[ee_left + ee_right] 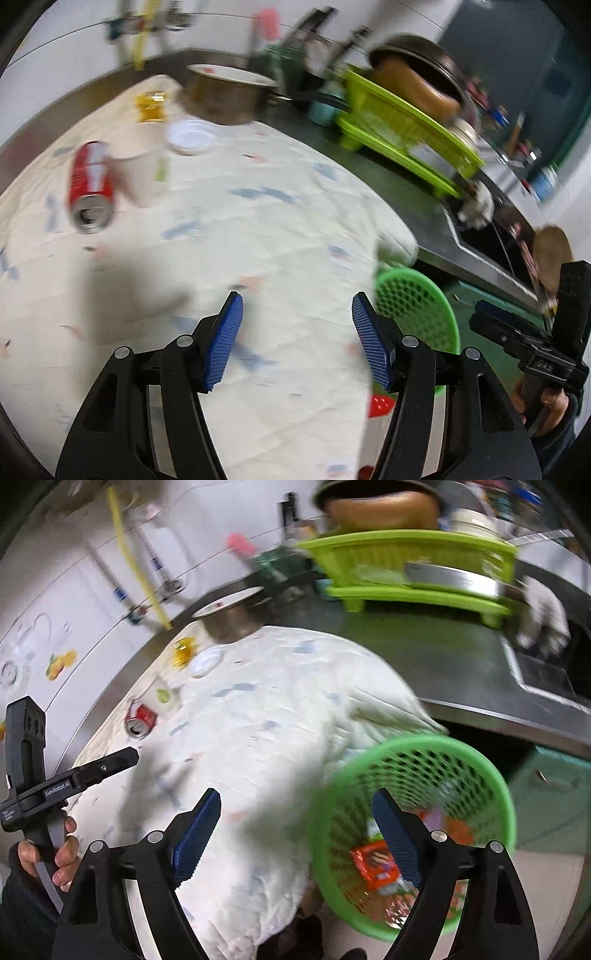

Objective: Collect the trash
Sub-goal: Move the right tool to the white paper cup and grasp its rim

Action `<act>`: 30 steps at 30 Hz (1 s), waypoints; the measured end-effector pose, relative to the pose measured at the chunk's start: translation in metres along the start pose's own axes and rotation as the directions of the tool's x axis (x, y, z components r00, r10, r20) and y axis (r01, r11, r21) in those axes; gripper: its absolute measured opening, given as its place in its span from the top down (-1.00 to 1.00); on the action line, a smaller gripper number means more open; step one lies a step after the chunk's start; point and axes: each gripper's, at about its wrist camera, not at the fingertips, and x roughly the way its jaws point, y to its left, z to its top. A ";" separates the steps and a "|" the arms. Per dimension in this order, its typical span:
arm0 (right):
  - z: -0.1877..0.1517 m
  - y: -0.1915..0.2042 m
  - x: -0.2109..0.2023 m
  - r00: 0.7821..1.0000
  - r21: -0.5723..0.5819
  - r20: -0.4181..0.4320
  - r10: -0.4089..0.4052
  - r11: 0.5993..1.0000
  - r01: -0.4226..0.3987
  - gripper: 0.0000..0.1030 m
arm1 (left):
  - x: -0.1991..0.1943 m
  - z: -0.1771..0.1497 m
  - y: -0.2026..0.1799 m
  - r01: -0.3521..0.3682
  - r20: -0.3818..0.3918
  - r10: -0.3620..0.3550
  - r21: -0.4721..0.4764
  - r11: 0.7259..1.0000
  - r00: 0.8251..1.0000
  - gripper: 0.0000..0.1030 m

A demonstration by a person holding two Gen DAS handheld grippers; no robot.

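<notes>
Red soda can point(91, 186) lies on its side at the far left of the white patterned cloth point(258, 229), near a yellow wrapper point(150, 106), a white lid point(191, 137) and a steel pot point(225, 92), while the green mesh basket point(476, 764) hangs off the cloth's corner with a red packet point(373, 864) inside. Left gripper point(297, 339) and right gripper point(297, 834) both hover with jaws spread, empty. Steel counter point(424, 657) carries a lime dish rack point(406, 568); motion blur smears everything, can lettering unreadable.
</notes>
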 end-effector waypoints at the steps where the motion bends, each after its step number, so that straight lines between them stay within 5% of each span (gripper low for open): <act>1: 0.004 0.007 0.005 1.000 -0.016 -0.004 0.008 1.000 -0.008 -0.58 | -0.004 0.002 0.013 -0.017 0.010 0.018 -0.022 1.000 1.000 -0.19; 18: 0.066 0.159 0.114 0.982 -0.336 -0.104 0.154 0.924 -0.181 -0.58 | -0.065 0.008 0.156 -0.173 0.103 0.206 -0.265 0.949 0.973 -0.19; 30: 0.098 0.217 0.198 0.985 -0.482 -0.102 0.136 0.860 -0.169 -0.58 | -0.083 0.012 0.200 -0.202 0.121 0.254 -0.332 0.922 0.960 -0.24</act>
